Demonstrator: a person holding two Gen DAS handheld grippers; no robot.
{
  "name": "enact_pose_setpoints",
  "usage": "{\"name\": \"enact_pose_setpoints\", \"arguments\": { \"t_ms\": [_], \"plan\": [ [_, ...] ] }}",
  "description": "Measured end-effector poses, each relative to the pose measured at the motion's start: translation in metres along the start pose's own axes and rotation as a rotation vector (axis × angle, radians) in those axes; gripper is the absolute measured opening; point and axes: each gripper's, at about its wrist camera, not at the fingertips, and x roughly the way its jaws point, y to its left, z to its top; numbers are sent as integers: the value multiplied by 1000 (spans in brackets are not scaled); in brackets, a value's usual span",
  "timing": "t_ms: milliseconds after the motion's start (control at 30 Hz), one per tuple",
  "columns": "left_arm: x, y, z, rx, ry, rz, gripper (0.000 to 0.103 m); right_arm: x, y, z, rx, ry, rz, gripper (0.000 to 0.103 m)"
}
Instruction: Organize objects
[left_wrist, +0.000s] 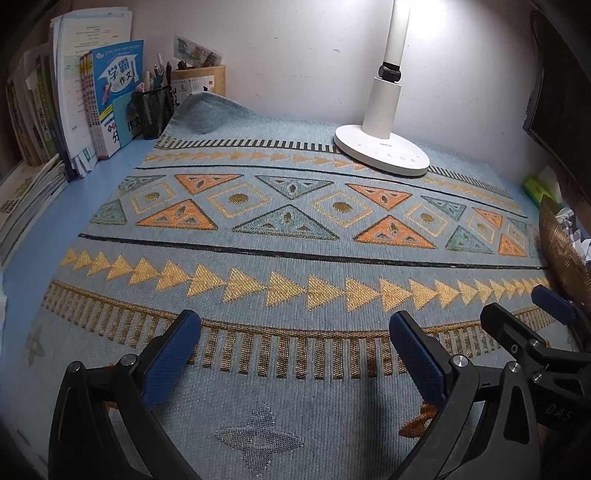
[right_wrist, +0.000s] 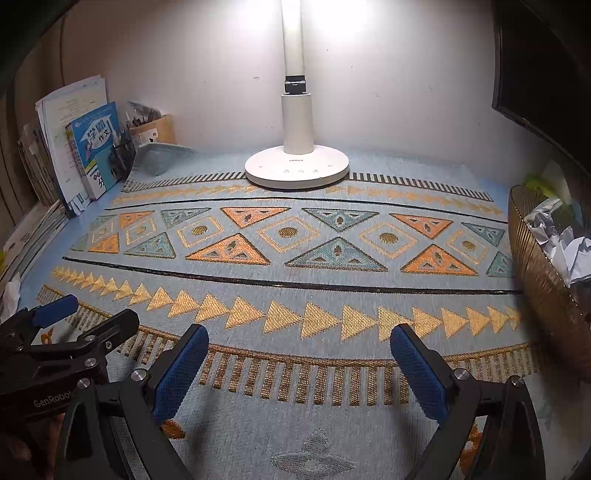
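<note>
Both claws hang low over a patterned blue cloth (left_wrist: 295, 236) that covers most of the worktop (left_wrist: 44, 236), and both are spread wide with nothing between their blue pads. The left claw (left_wrist: 295, 354) sits just beside the right claw (right_wrist: 299, 362), each one showing at the edge of the other's view. A white desk lamp (right_wrist: 297, 162) stands on the far part of the cloth, its round base flat and its stem rising against the wall. At the far left corner a row of books (left_wrist: 107, 99) stands upright against the wall, with more books stacked flat in front of them along the left edge. Next to the books a black mesh pen cup (left_wrist: 153, 110) holds pens, and a small wooden box (left_wrist: 199, 79) stands behind it. The cloth's far left corner is rucked up against these. At the right edge of the worktop a golden ribbed basket (right_wrist: 543, 266) holds crumpled white paper (right_wrist: 565, 243). A green box (left_wrist: 535, 186) lies beyond the basket, near the wall.
</note>
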Motion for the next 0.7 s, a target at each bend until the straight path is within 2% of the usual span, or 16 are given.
{"name": "enact_pose_setpoints", "arguments": {
  "t_ms": [167,367,700],
  "plan": [
    [9,-4,0,23,47,44,102,0,0,0,-1,0,-1,99],
    [18,-7,-1,43,101,57,102,3,-2,0,4,9,-3,99],
    [19,-7,0,40,101,53,103,17,-8,1,39,88,-27,99]
  ]
}}
